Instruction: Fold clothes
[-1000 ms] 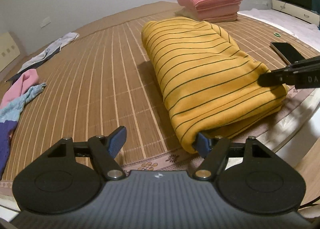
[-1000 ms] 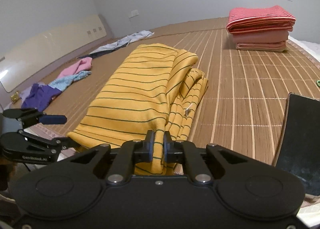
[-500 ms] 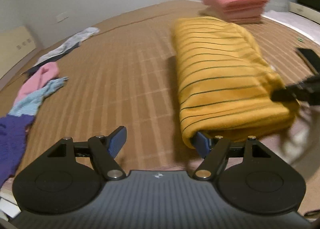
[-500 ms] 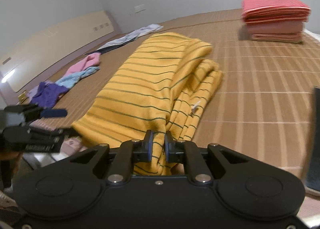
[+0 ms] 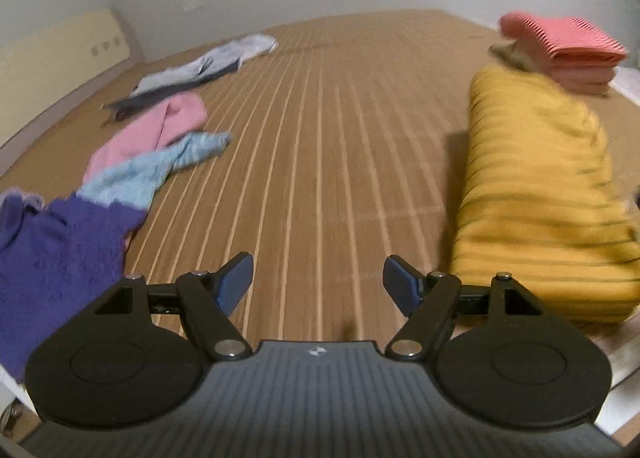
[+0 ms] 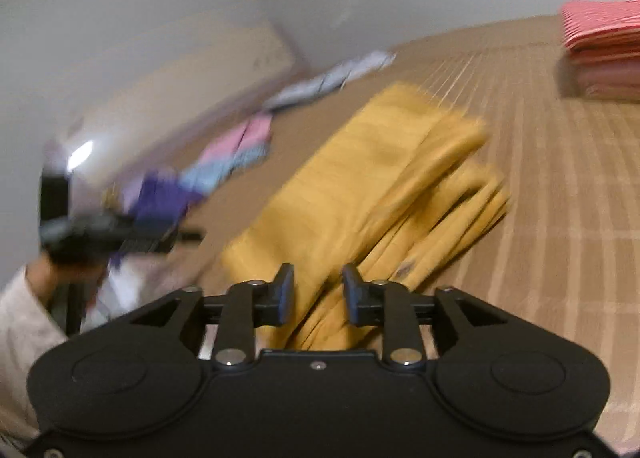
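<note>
Yellow striped garment (image 6: 372, 178) lies folded just beyond my right tool (image 6: 318, 294), its jaws parted around the near edge; my left tool (image 5: 318, 284) gapes wide, garment to its right.

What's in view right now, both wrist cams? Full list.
yellow striped garment: 1, mustard with dark stripes, folded on mat, right side
folded stack: 1 pile, red-striped top over pink, far right
pink garment: 1, loose, left
light blue garment: 1, beside the pink one
purple garment: 1, near left edge
grey-white garment: 1, far left
bamboo mat: 1, brown
headboard: 1, cream, left
left hand-held gripper: open
right hand-held gripper: open, yellow cloth between fingers
</note>
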Motion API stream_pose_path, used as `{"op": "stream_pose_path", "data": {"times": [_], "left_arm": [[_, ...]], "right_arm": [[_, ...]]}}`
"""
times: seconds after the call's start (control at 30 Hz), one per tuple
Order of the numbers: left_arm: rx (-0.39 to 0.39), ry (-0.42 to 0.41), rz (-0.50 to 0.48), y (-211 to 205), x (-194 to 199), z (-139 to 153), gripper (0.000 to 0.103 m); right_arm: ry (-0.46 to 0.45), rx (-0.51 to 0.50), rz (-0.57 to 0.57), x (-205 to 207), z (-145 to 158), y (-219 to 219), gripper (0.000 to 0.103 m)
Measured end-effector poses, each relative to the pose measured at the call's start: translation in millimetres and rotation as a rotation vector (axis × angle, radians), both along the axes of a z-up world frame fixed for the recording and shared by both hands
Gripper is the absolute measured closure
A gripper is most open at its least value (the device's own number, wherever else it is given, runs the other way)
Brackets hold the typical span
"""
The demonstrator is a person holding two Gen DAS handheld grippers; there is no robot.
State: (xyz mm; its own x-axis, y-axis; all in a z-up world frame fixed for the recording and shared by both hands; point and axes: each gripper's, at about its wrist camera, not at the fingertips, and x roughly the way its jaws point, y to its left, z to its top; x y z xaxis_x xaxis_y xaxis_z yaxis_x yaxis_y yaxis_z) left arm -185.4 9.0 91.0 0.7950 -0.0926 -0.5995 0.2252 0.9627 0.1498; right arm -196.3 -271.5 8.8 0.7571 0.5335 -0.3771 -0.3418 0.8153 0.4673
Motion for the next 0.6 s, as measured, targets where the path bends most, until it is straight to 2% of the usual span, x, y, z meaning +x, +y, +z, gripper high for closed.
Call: {"op": "stream_pose_path", "data": {"times": [0.07,0.17,0.23,0.3,0.33,0.43,0.53,0.6], "left_arm": [[-0.034,-0.028,-0.095,-18,-11,11,0.026],[-0.077,-0.031,-0.272,-57,-20,18,0.026],[-0.075,-0.031,-0.372,-89,-22,17,0.026],[-0.049,-0.023,-0.449,-119,-24,10,0.026],[-0.033,-0.016,-0.48,-133,-25,5,0.026],[0.004,0.021,-0.53,-157,-27,-12,0.026],[0.025,0.042,-0.564,-163,-33,-24,0.026],[0.024,0.052,-0.585,-160,-34,-30,0.026]], "right_arm": [[-0.02,0.069,-0.062,9,2,-21,0.057],[0.004,0.153,-0.13,33,-7,-43,0.047],[0.032,0.182,-0.129,49,-12,-45,0.046],[0.059,0.204,-0.123,64,-16,-43,0.036],[0.072,0.211,-0.13,69,-17,-41,0.031],[0.101,0.215,-0.139,82,-19,-35,0.031],[0.129,0.184,-0.157,88,-23,-27,0.032],[0.106,0.138,-0.162,88,-22,-20,0.035]]}}
